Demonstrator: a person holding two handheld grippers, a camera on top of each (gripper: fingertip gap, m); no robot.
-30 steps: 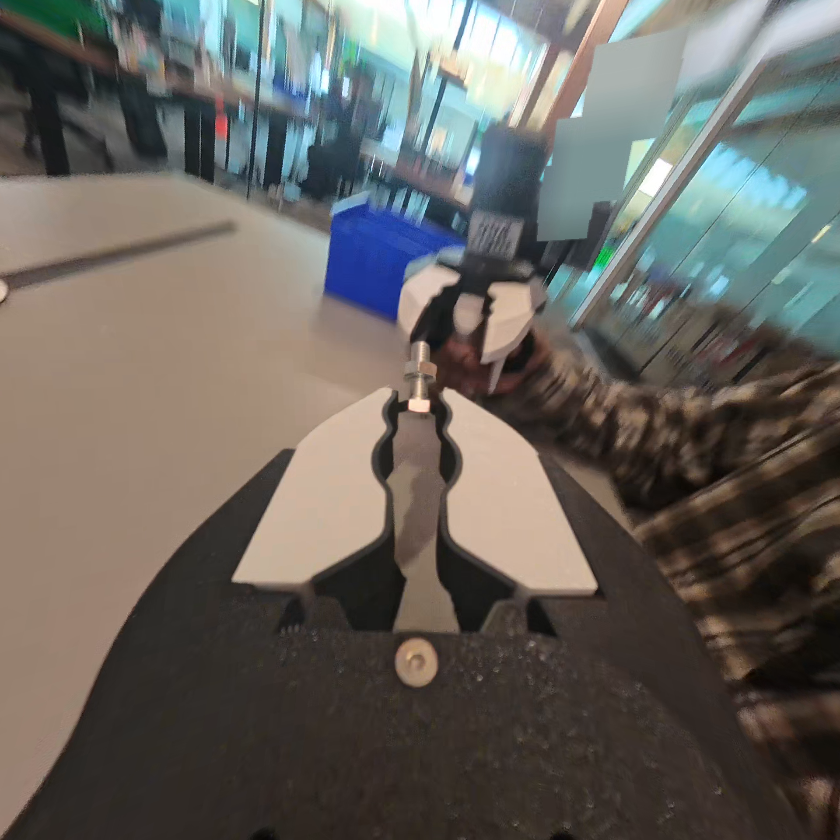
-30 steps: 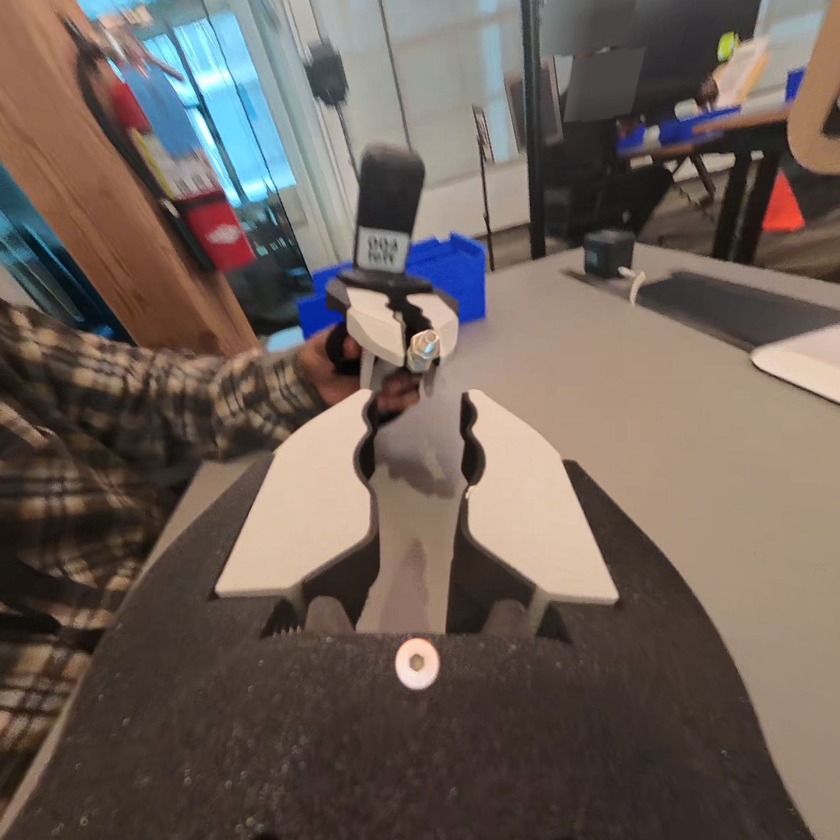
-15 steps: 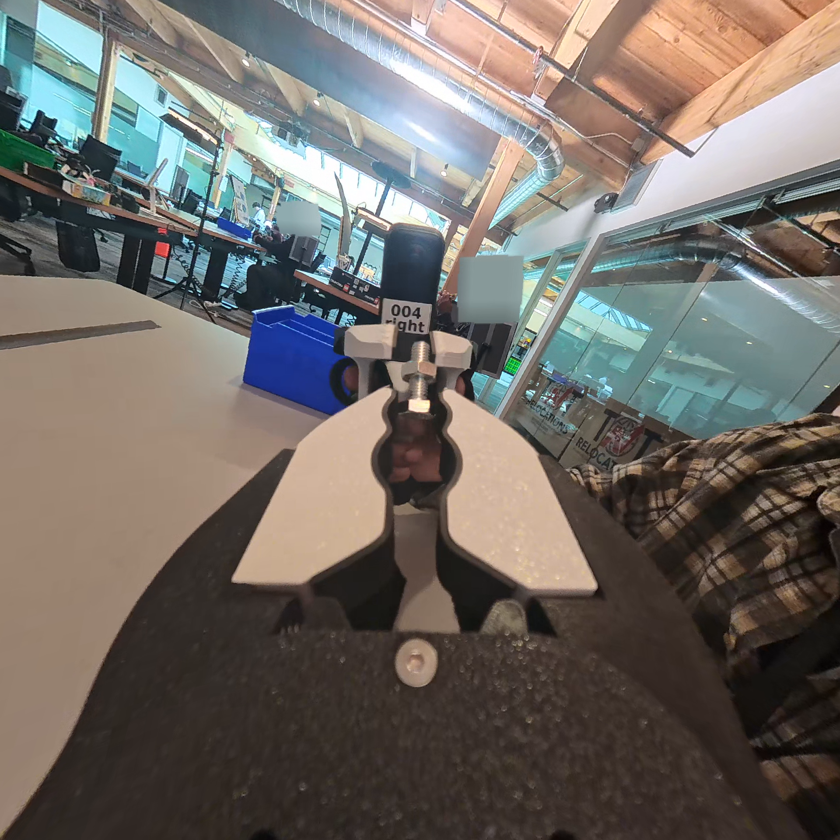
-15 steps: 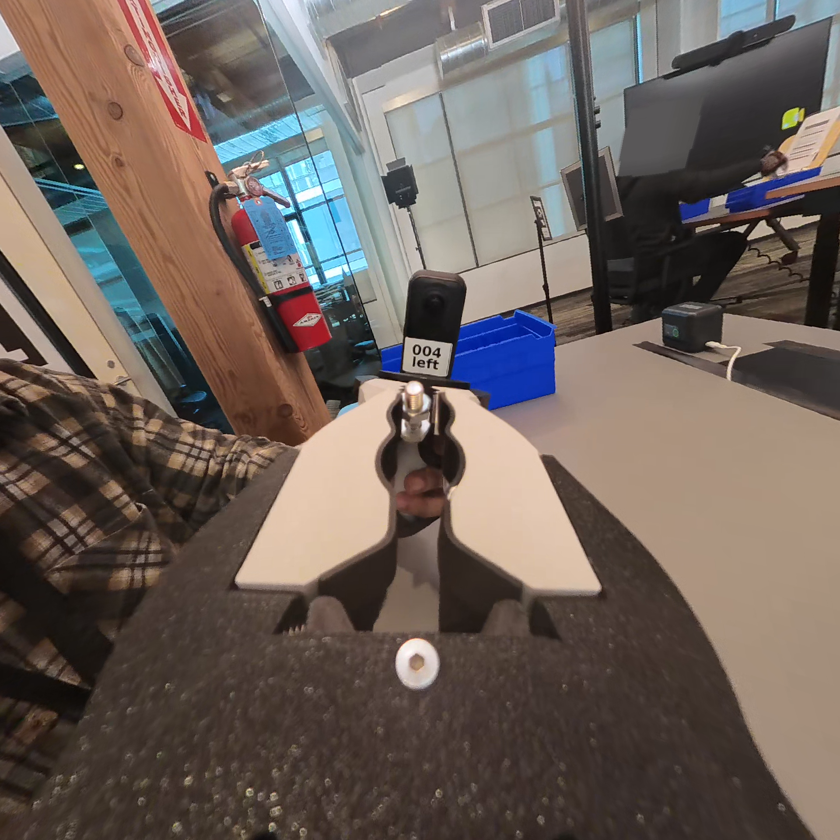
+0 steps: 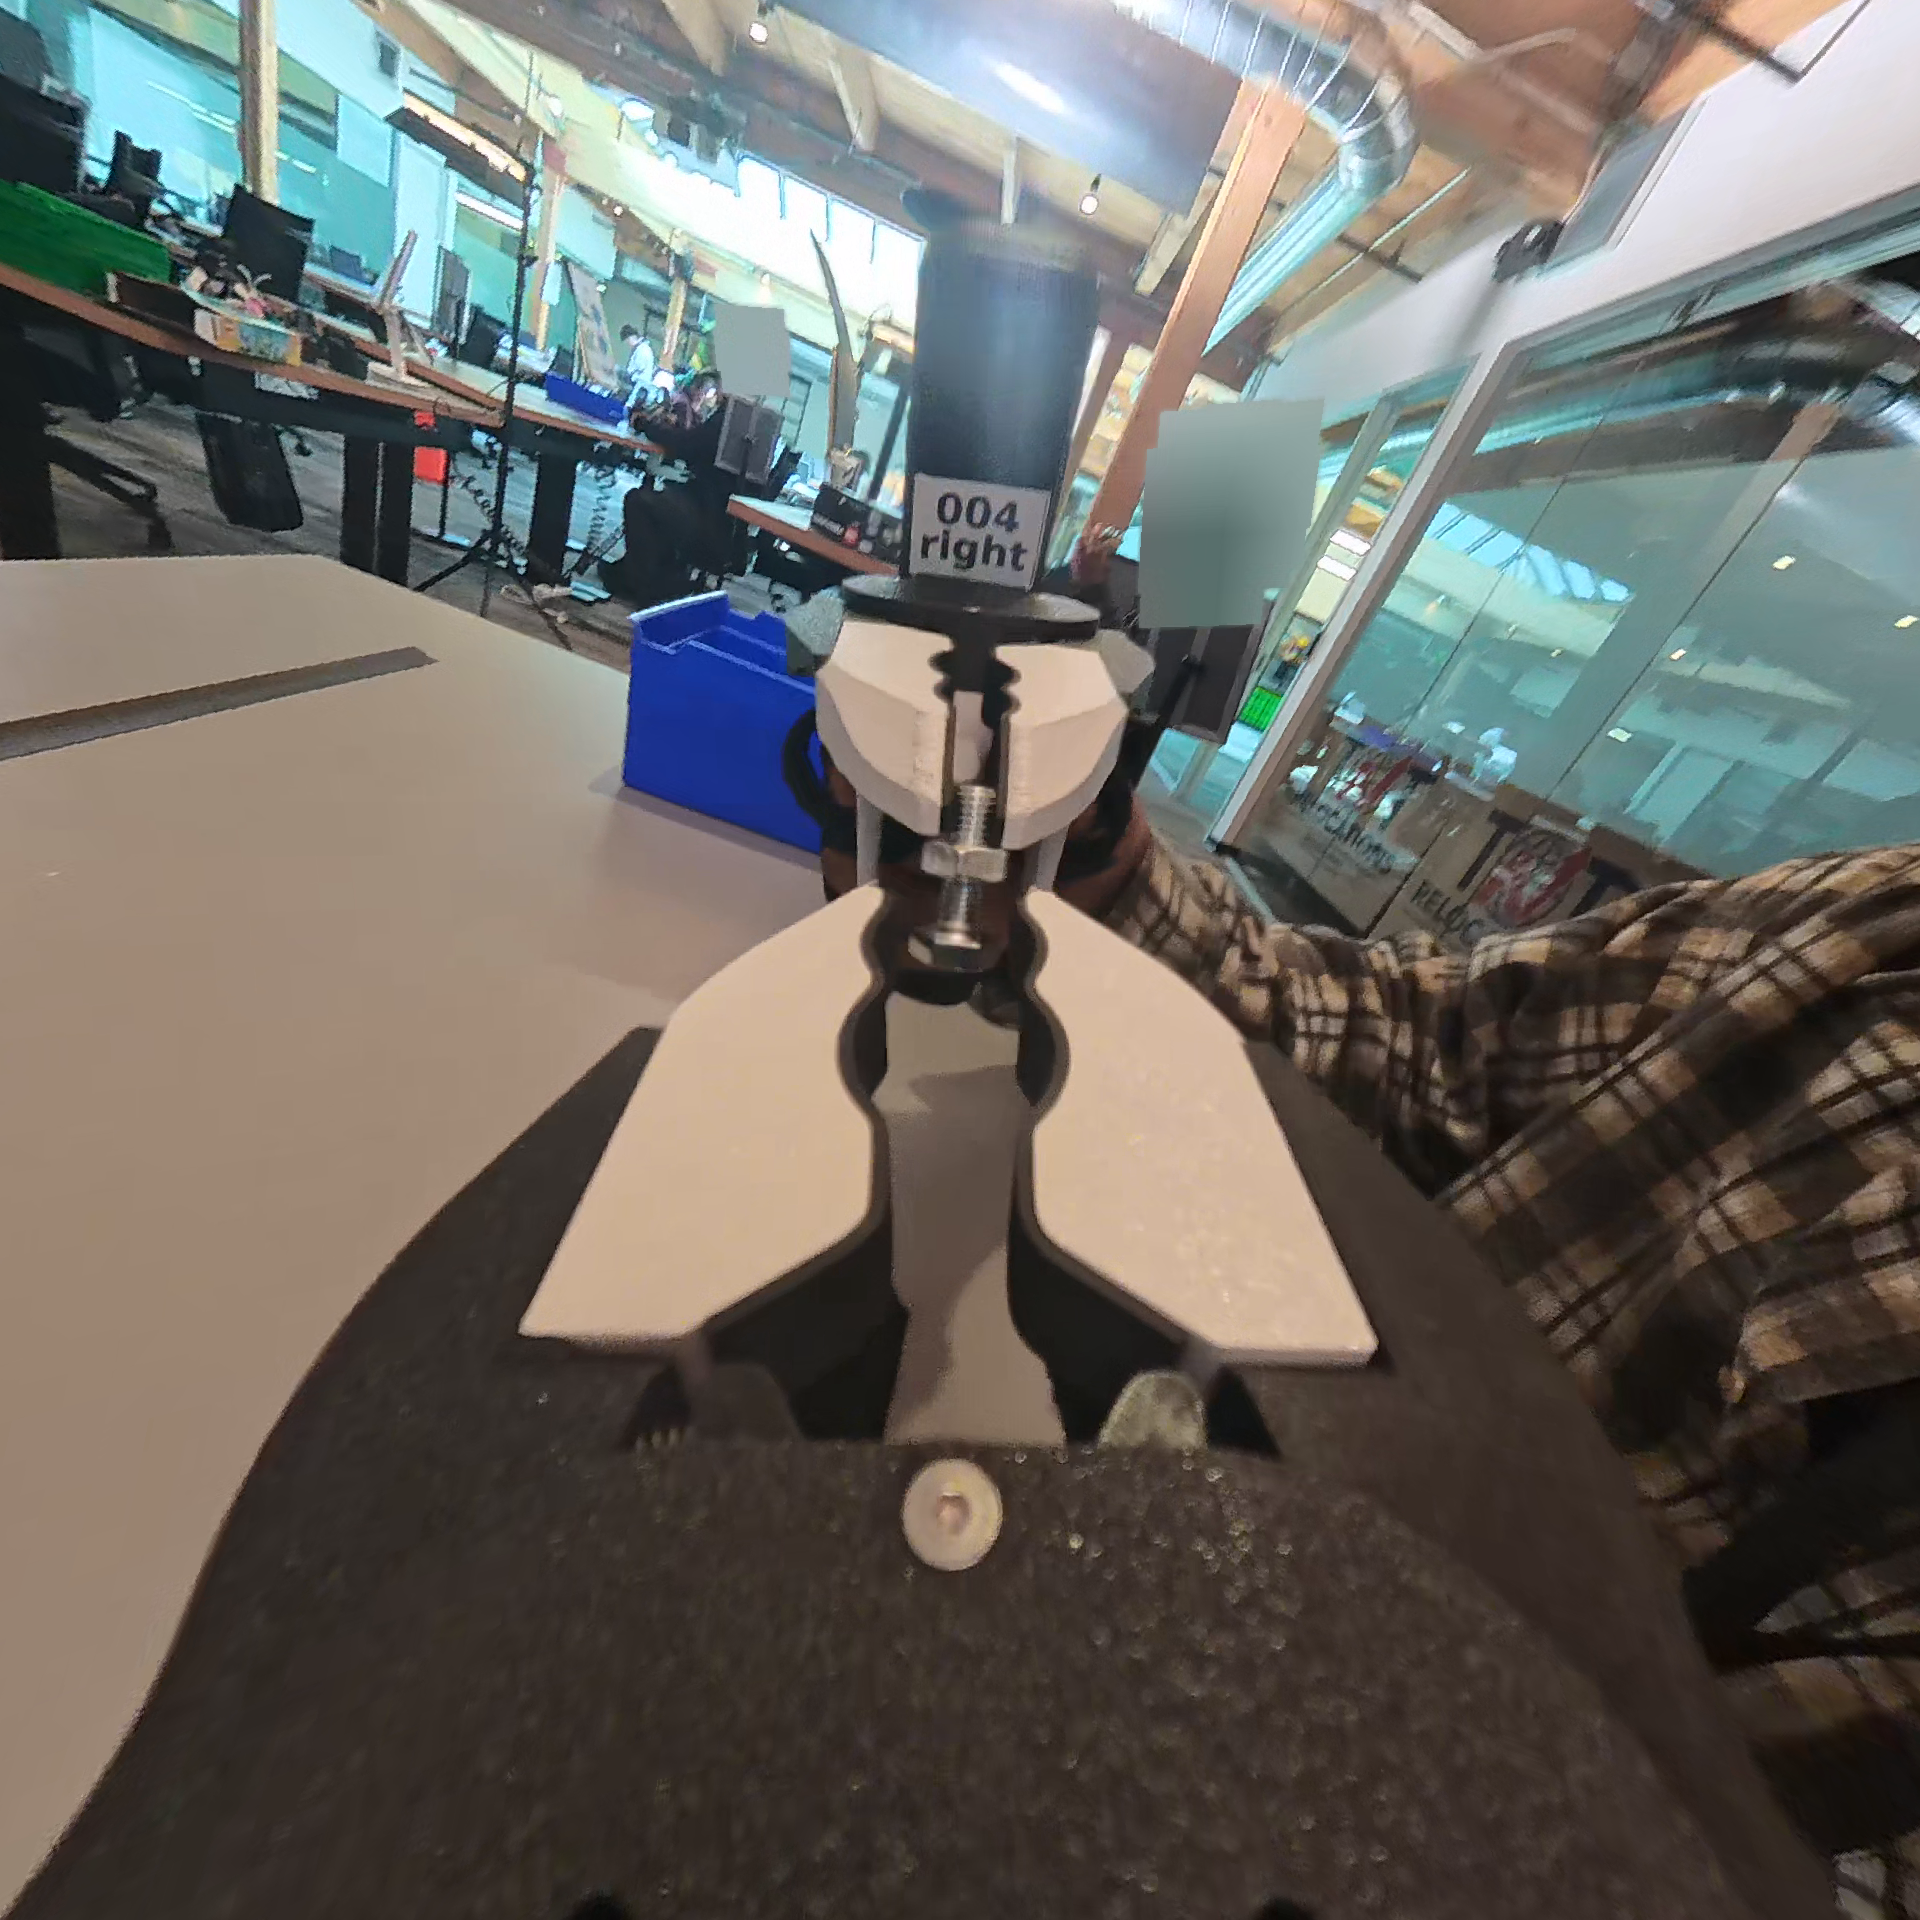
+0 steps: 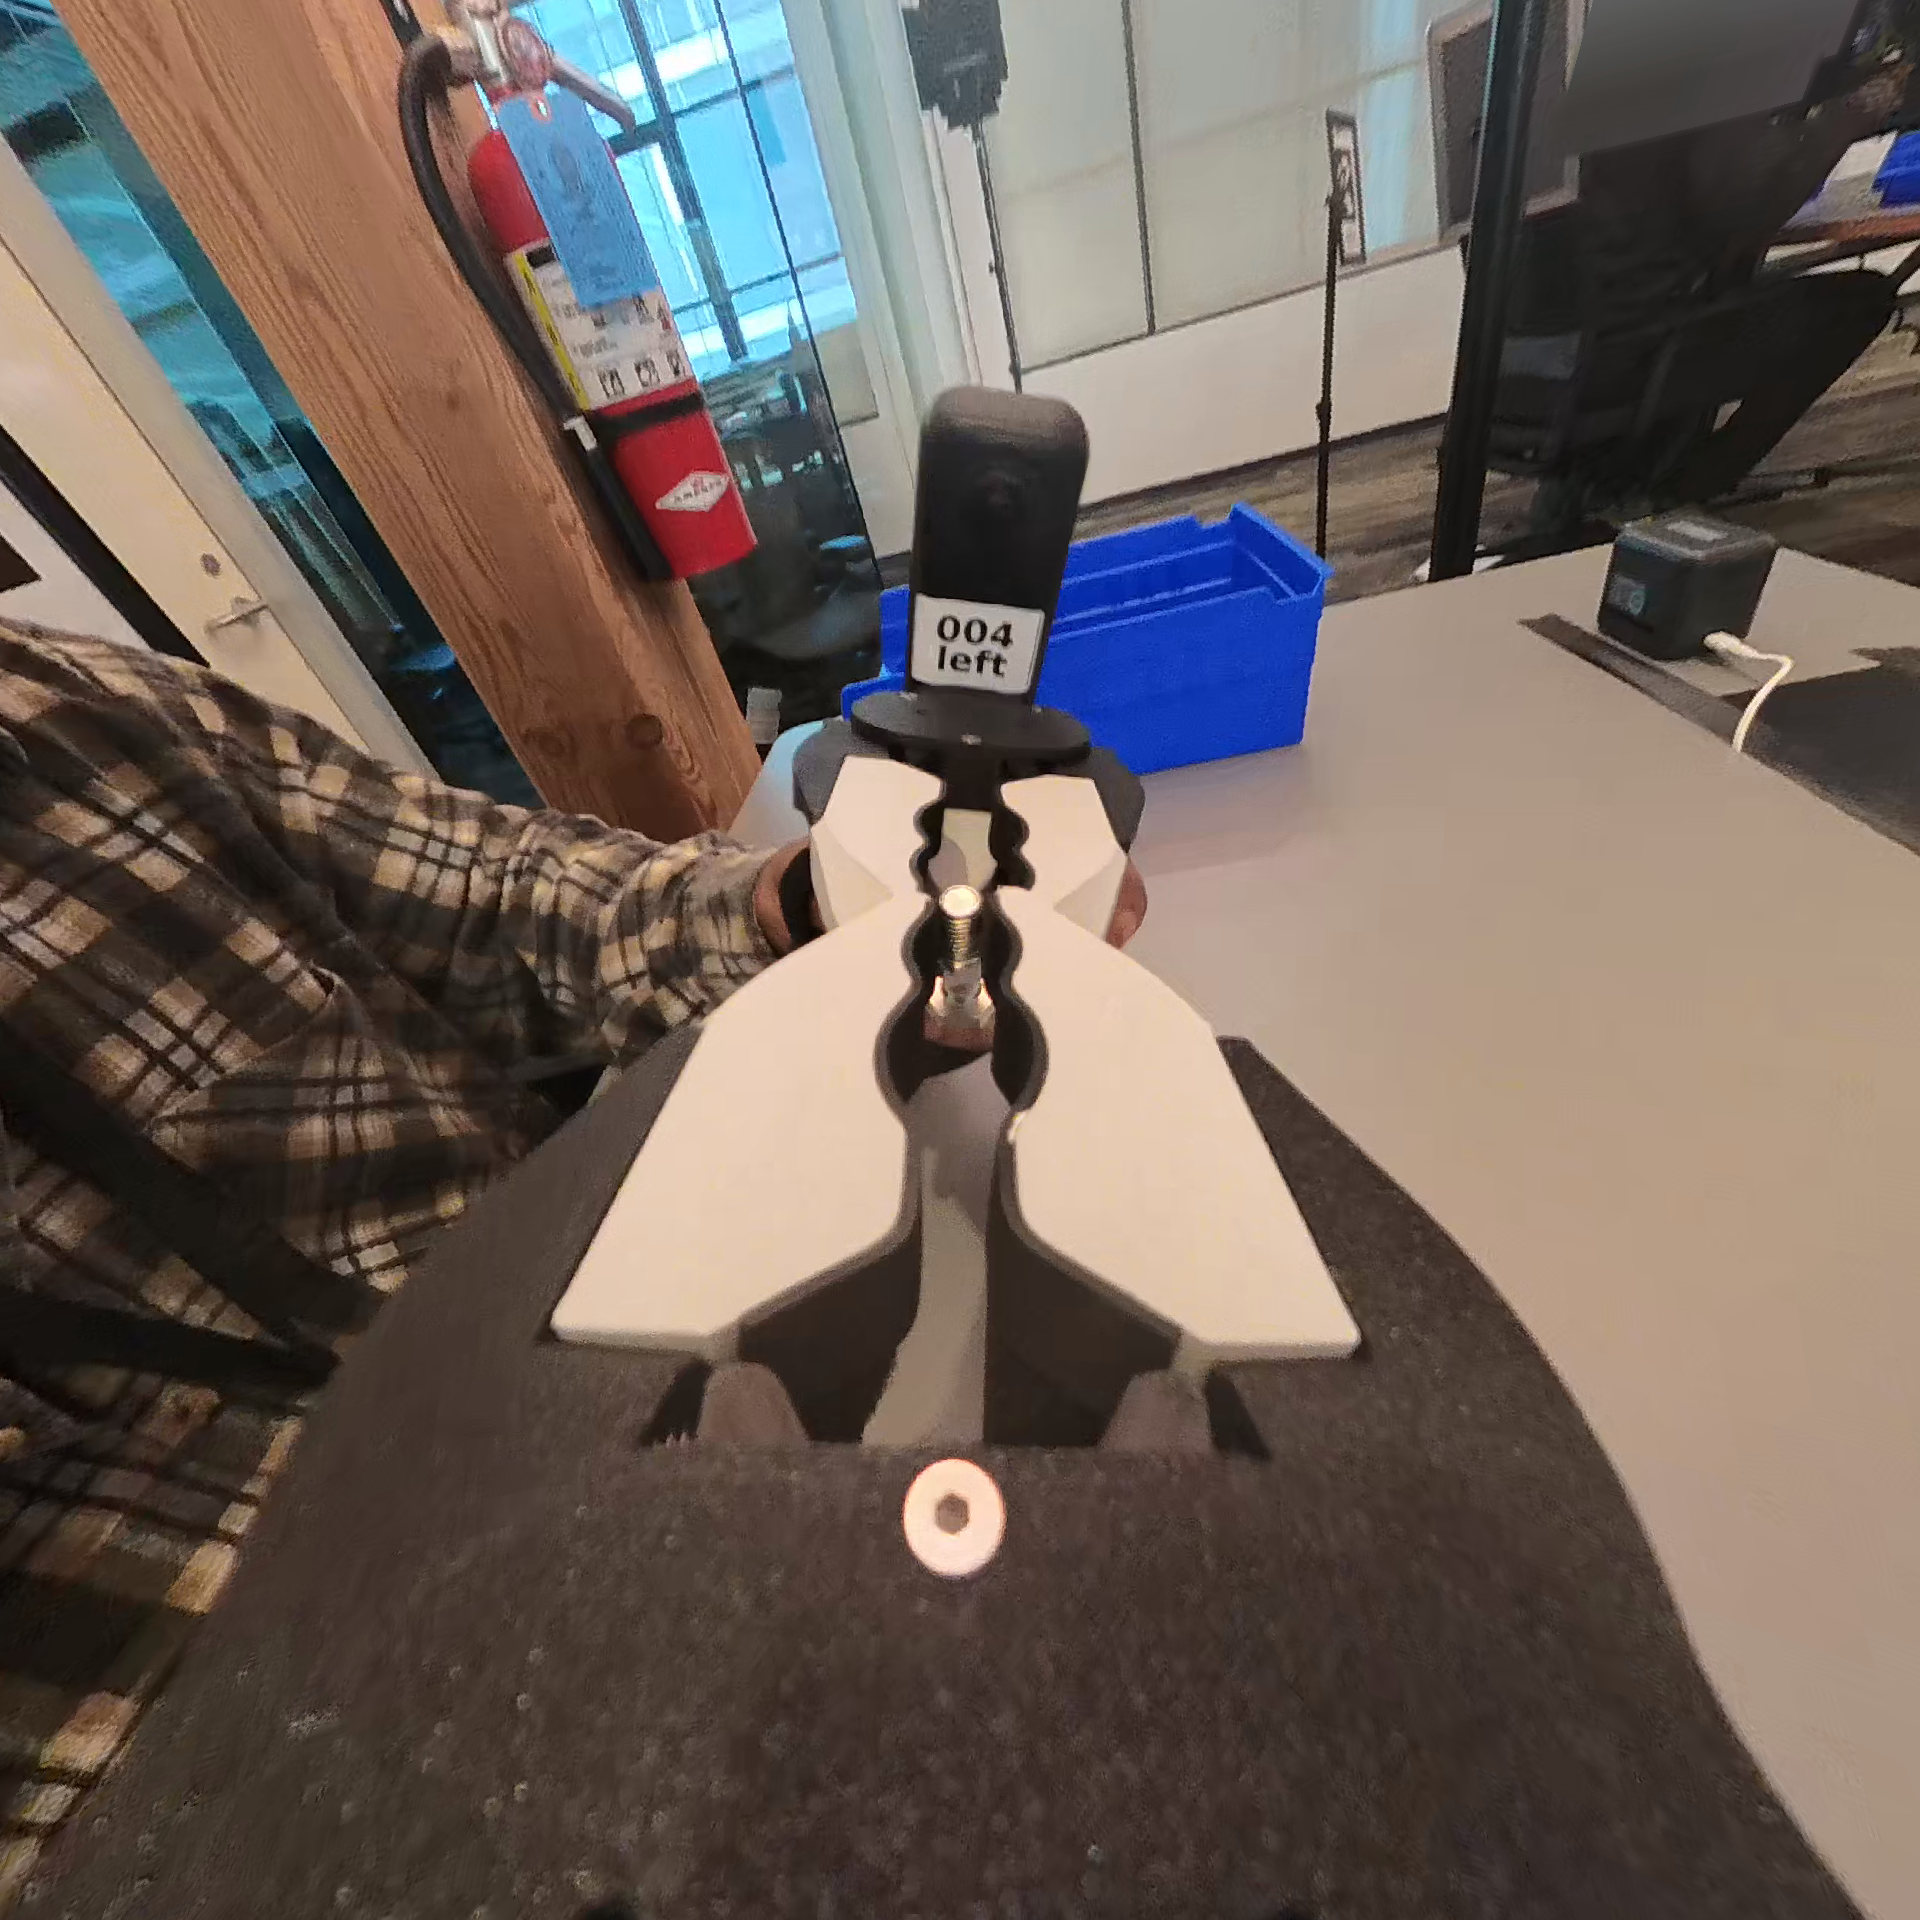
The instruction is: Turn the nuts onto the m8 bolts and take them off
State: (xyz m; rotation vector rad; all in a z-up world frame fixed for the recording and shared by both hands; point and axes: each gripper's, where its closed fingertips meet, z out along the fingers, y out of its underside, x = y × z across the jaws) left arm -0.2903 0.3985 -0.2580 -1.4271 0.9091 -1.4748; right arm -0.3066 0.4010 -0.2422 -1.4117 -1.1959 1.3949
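A silver M8 bolt with a hex nut on its thread is held upright in the air between my two grippers, which face each other. My left gripper has its jaws slightly apart. The bolt head sits between its tips with a small gap on each side. My right gripper is shut on the bolt's thread, with a hex part just below the grip. It also shows in the left wrist view, closed on the thread above the nut.
The grey table lies below. A blue bin stands at its far edge and also shows in the left wrist view. A black box with a white cable is at the right. Plaid sleeves reach in behind the grippers. The tips of both grippers are at nearly the same place.
My right gripper went from open and apart to shut on the bolt. My left gripper levelled out from a tilt, and its jaws have widened a little around the bolt head.
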